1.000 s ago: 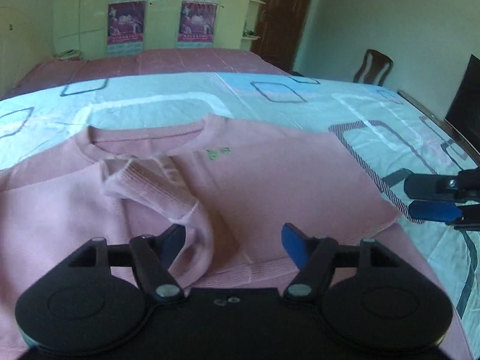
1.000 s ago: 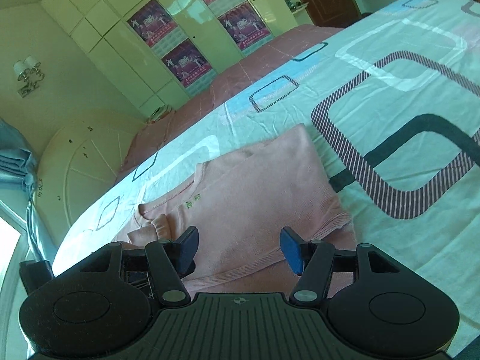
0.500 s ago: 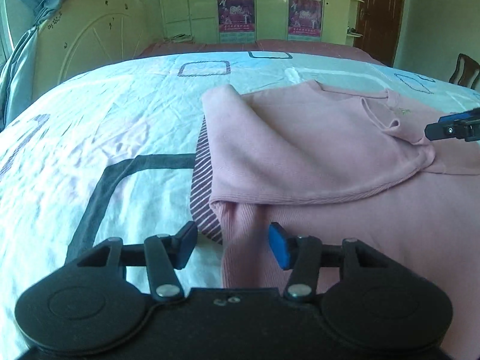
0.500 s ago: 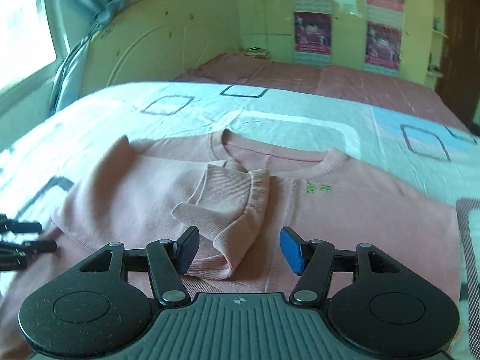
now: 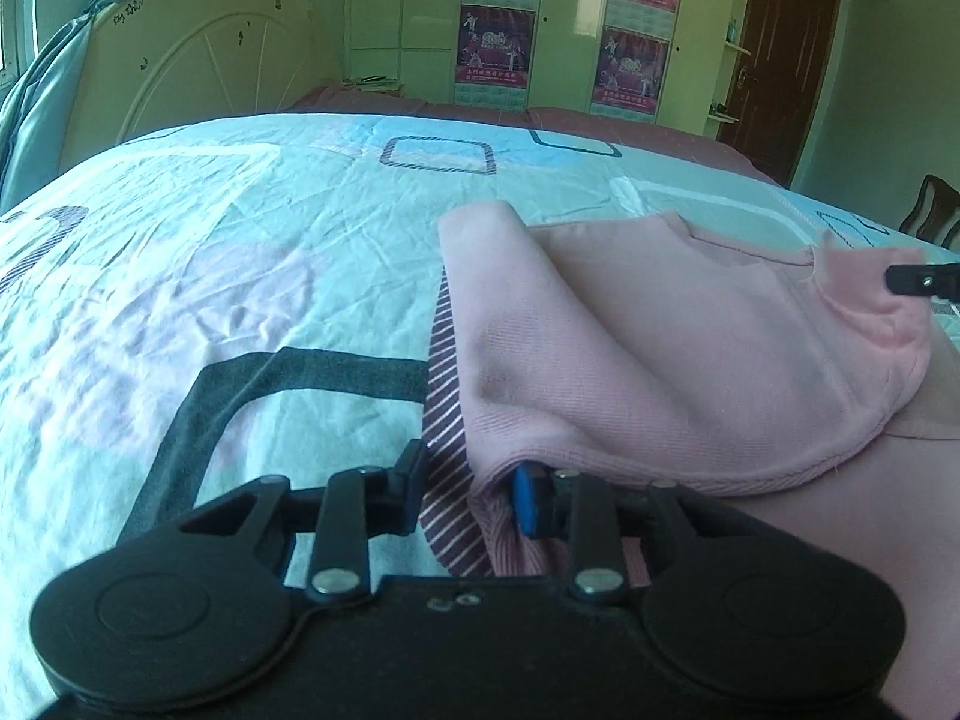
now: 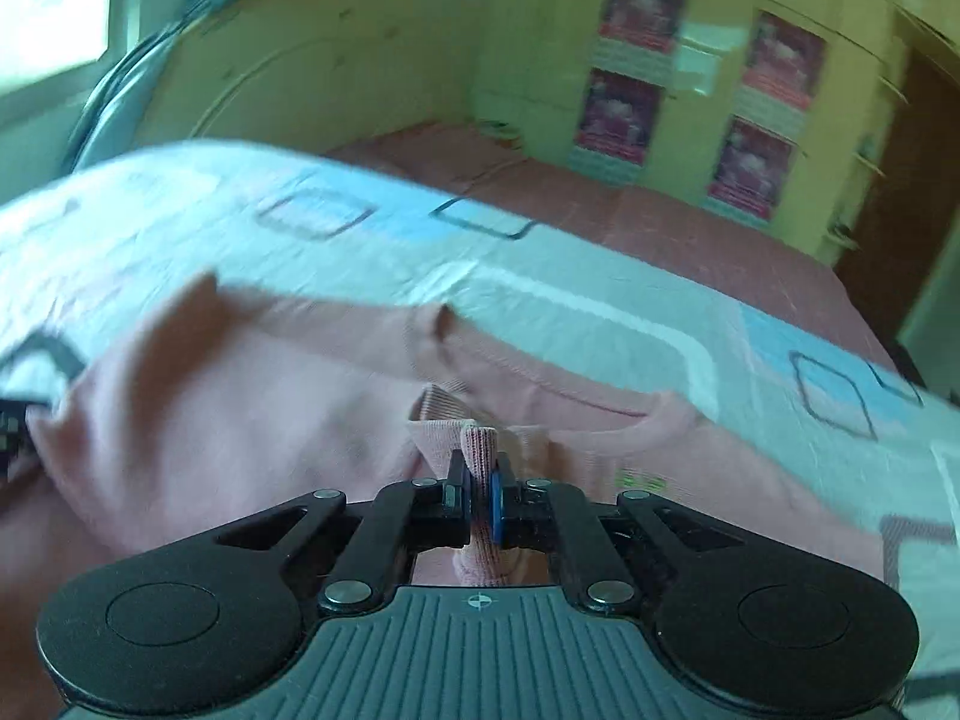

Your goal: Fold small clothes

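A pink sweater [image 5: 690, 360] lies on the patterned bedspread [image 5: 240, 276], with its left side folded over the body. My left gripper [image 5: 468, 495] is open at the sweater's lower left corner; its right finger [image 5: 528, 498] is tucked under the hem, its left finger over the sheet. In the right wrist view my right gripper [image 6: 478, 489] is shut on the ribbed cuff [image 6: 480, 447] of the folded sleeve, over the sweater [image 6: 240, 408] near the collar. The right gripper's tip also shows in the left wrist view [image 5: 918, 279], pinching pink cloth.
A white headboard [image 5: 198, 72] and a blue curtain [image 5: 36, 96] stand at the left. Wardrobe doors with posters [image 5: 498, 42] line the far wall. A dark door [image 5: 780, 48] and a chair [image 5: 930, 210] are at the right.
My right gripper has closed on the sleeve cuff and lifted it a little. My left gripper has moved in to the lower left hem and narrowed, one finger under the cloth.
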Motion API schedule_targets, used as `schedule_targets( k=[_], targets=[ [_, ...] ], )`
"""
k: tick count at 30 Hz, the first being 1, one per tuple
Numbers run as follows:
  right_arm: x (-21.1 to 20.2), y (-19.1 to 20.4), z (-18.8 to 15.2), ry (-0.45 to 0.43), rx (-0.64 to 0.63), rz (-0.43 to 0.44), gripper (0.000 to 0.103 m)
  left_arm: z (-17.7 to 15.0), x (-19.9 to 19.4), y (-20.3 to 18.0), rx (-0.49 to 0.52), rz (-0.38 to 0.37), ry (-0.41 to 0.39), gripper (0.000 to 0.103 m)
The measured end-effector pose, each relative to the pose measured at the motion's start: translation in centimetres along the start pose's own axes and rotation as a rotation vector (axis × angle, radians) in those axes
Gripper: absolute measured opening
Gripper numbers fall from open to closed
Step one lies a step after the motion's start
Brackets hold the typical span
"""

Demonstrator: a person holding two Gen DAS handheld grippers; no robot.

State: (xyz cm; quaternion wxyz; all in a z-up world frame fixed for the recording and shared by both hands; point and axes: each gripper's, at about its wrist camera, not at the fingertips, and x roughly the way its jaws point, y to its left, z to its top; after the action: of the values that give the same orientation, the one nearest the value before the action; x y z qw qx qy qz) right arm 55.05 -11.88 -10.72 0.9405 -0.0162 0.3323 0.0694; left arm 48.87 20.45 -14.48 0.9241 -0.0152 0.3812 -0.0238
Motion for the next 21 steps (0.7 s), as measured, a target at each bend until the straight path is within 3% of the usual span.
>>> schedule_targets(
  k=[3, 5, 7, 13, 21],
  targets=[
    [-2.3, -5.9, -2.2, -0.008, 0.288, -0.019, 0.005, -0.2, 0.0, 0.1, 0.018, -0.014, -0.003, 0.028],
    [-1.5, -8.5, -4.5, 0.063, 0.394, -0.029, 0.005, -0.4, 0.0, 0.1, 0.037, -0.023, -0.002, 0.028],
    [-1.0, -9.8, -6.0, 0.080, 0.481, 0.002, 0.005, -0.4, 0.0, -0.1, 0.070, -0.022, 0.002, 0.027],
    [-1.9, -9.8, -6.2, 0.043, 0.500, 0.001, 0.005, 0.2, 0.5, 0.0, 0.088, -0.037, 0.021, 0.027],
    [-2.0, -9.5, -8.3, 0.078, 0.571, -0.011, 0.005, 0.4, 1.0, 0.1, 0.116, -0.047, 0.034, 0.027]
  ],
)
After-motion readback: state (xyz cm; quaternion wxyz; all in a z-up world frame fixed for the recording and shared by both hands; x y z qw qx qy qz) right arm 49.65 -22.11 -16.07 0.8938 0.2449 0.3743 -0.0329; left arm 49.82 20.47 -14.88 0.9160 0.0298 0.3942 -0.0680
